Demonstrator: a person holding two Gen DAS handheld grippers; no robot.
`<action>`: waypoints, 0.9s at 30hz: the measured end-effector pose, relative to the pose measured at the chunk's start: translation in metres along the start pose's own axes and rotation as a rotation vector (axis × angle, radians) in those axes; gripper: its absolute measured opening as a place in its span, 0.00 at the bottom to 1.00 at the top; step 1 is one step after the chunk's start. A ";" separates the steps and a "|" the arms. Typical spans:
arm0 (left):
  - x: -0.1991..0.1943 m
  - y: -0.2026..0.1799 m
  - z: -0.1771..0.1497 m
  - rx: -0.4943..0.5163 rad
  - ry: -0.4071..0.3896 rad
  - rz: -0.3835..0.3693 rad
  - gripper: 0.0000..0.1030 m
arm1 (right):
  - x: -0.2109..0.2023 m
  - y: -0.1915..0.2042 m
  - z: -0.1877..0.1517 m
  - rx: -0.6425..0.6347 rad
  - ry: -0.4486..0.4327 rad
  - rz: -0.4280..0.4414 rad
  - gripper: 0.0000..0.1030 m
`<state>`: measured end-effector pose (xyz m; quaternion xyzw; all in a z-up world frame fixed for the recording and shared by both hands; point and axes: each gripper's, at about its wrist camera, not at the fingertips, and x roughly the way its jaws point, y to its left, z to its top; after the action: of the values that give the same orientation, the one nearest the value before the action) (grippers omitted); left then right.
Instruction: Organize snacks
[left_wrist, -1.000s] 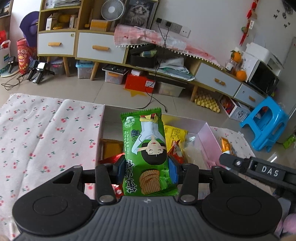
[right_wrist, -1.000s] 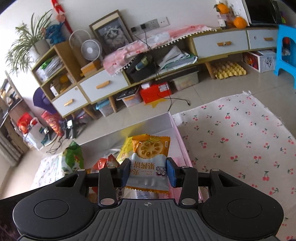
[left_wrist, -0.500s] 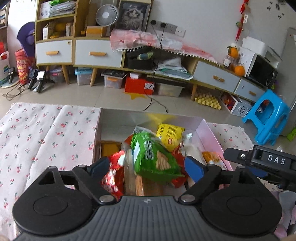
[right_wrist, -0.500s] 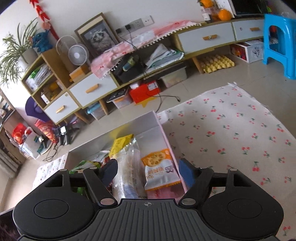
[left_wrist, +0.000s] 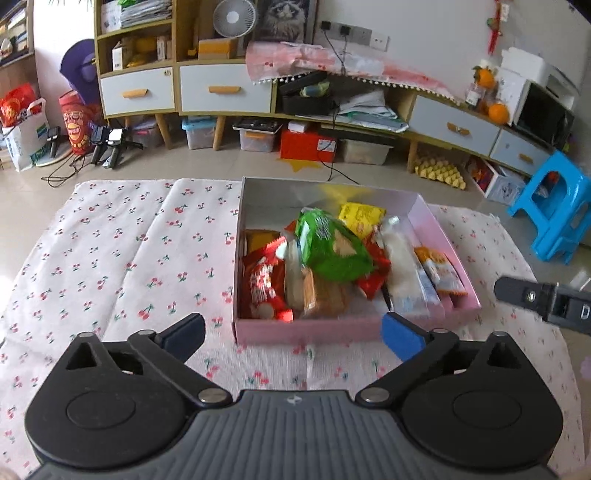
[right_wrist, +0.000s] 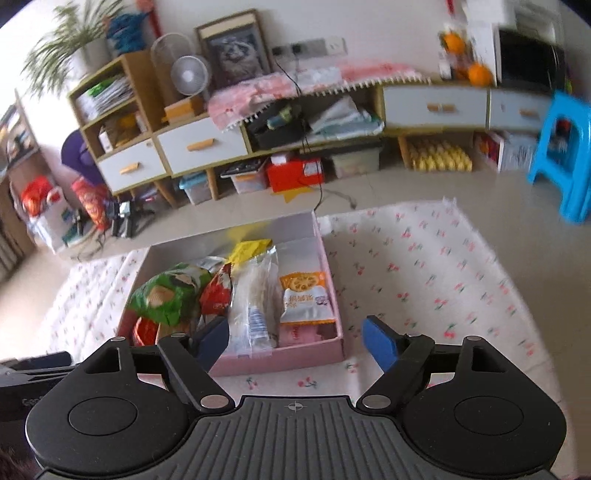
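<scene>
Pink box full of snacks on the cherry-print cloth; both grippers spread wide, nothing in either.

Box contents: green snack bag on top of the pile near the middle, red packet at the left wall, yellow packet toward the far end, long clear-wrapped pack lying lengthwise, orange-and-white biscuit packet flat against the right wall (other wrappers under these, too blurred to name). Left gripper angled down over the cloth just short of the box's near wall, jaws just opened, empty. Right gripper angled down at the near right corner, jaws just opened too, left pad overlapping the box in view, nothing between.
</scene>
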<state>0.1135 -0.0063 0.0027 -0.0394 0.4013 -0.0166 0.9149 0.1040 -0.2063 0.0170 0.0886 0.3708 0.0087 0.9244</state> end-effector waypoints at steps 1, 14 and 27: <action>-0.004 -0.002 -0.002 0.012 0.000 0.004 0.99 | -0.005 0.002 0.000 -0.013 -0.004 -0.008 0.84; -0.015 -0.006 -0.016 0.056 0.061 0.041 0.99 | -0.022 0.024 -0.019 -0.074 0.115 -0.009 0.86; -0.012 -0.007 -0.021 0.055 0.088 0.050 0.99 | -0.011 0.025 -0.027 -0.086 0.161 -0.020 0.86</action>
<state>0.0898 -0.0133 -0.0018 -0.0034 0.4414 -0.0064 0.8973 0.0785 -0.1781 0.0100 0.0441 0.4439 0.0223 0.8947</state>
